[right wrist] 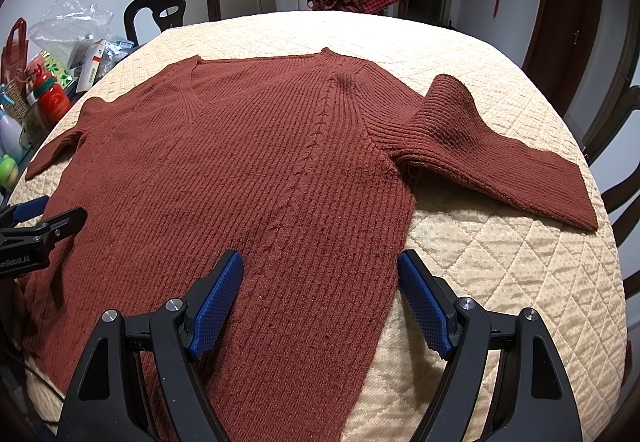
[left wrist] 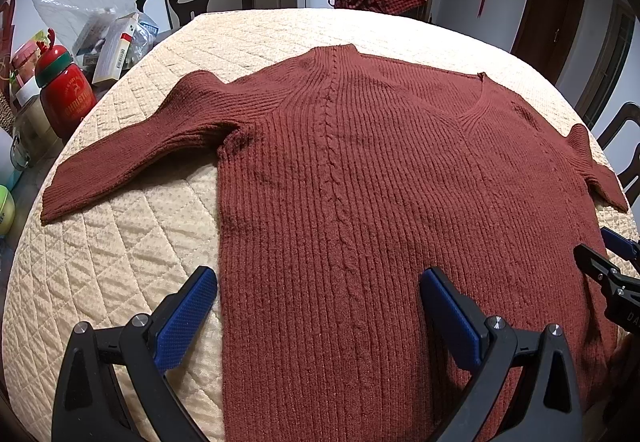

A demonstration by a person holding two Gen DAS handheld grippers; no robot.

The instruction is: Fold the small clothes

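A rust-red knit sweater (left wrist: pixel 360 177) is lying flat on the quilted bench (left wrist: pixel 120 262), sleeves spreading toward nine and three o'clock for folding. Left tool (left wrist: pixel 318 316) and right tool (right wrist: pixel 320 300) are hovering wide open, gripping nothing, straddling its side edges.

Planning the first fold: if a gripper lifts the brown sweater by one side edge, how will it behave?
The sweater is a thick ribbed knit lying limp, so it will likely drape and sag. Its sleeve would probably trail. The quilted cover may drag on it.
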